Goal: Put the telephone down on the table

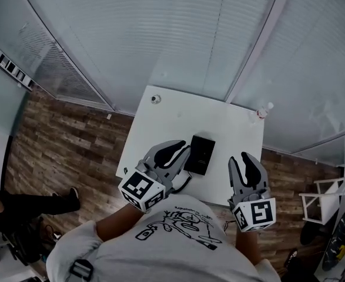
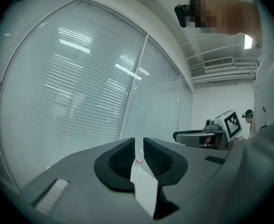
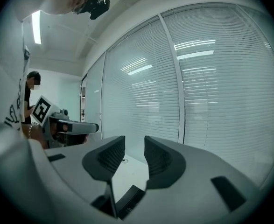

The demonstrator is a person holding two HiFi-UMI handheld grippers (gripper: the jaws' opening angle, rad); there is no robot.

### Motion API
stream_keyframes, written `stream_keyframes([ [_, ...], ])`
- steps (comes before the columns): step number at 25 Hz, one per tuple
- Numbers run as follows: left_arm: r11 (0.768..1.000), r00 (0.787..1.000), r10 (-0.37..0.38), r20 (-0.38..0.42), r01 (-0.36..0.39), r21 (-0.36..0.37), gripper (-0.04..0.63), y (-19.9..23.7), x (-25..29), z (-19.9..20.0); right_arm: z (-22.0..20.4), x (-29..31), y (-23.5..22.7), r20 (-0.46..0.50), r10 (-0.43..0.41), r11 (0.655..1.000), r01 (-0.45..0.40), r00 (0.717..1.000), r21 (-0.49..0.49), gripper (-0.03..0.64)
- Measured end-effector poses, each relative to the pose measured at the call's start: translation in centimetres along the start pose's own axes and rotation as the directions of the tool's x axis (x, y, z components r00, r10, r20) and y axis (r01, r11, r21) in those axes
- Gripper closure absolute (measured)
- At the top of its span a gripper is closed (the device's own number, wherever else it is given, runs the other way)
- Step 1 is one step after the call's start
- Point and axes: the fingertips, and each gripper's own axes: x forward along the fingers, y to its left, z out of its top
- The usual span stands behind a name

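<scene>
Step in hand: the telephone (image 1: 200, 154) lies flat on the white counter (image 1: 160, 122), which is what the task asks for. Neither set of tongs holds it. The scene fits a moment just after it was set down, and equally one before it is lifted.
Next move: the pictures do not settle one. By my judgement, any grasp would need the jaws wider than the handset's dark body.
Left arm: bent at the elbow and reaching forward over the counter's near edge, with the marker cube toward the person.
Left tongs (image 1: 183, 150): released. Its own view (image 2: 138, 141) shows only a narrow slit between the jaws, with bare counter visible through it. The tips sit just beside the telephone's left edge; I cannot tell whether they touch it.
Telephone: between the two tongs and nearer the left one. It also shows low in the right gripper view (image 3: 129, 197).
Right tongs (image 1: 240, 157): released, jaws clearly apart and empty (image 3: 134, 141), a little way clear of the telephone.
Right arm: held close to the body with the forearm pointing forward, level with the left.
</scene>
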Motion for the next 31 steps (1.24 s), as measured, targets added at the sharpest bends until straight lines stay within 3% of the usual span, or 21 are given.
stream_keyframes([
  [15, 0.999, 1.000, -0.006, 0.014, 0.006, 0.053, 0.543, -1.4, -0.4, 0.7, 0.6, -1.3, 0.9, 0.012, 0.003, 1.000, -0.002, 1.000, -0.031, 0.511],
  [31, 0.999, 1.000, 0.009, 0.016, -0.009, 0.032, 0.545, -2.4, -2.0, 0.0, 0.1, -3.1, 2.0, 0.009, -0.008, 1.000, 0.009, 1.000, -0.024, 0.514],
])
